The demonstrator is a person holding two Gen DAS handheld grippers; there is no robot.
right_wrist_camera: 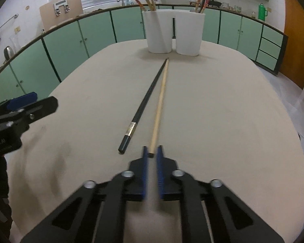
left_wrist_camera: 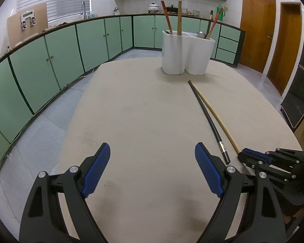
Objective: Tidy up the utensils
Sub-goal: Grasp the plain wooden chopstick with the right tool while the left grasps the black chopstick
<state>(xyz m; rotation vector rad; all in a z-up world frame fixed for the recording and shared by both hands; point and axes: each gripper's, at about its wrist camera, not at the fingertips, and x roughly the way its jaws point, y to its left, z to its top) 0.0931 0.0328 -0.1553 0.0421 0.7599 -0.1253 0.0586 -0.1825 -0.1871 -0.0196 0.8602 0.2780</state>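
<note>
Two chopsticks lie loose on the table, a wooden chopstick and a black chopstick, side by side with their far tips meeting and their near ends splayed apart. In the right wrist view both run from about six o'clock toward twelve, their long axes aimed at the white holder that stands at the far end of the table with other chopsticks upright in its two compartments. The wooden one's near end sits right between the blue pads of the right gripper, whose jaws are drawn in to a narrow gap around it; the picture is blurred there, so a firm pinch looks likely rather than certain. The black one's near end lies just beside that gripper, at about ten o'clock from the fingertips, untouched. The right hand is plainly the nearer one and is lined up along the stick's length. The left gripper is spread wide over bare table with nothing between its jaws; both chopsticks lie at about two o'clock from it.
</note>
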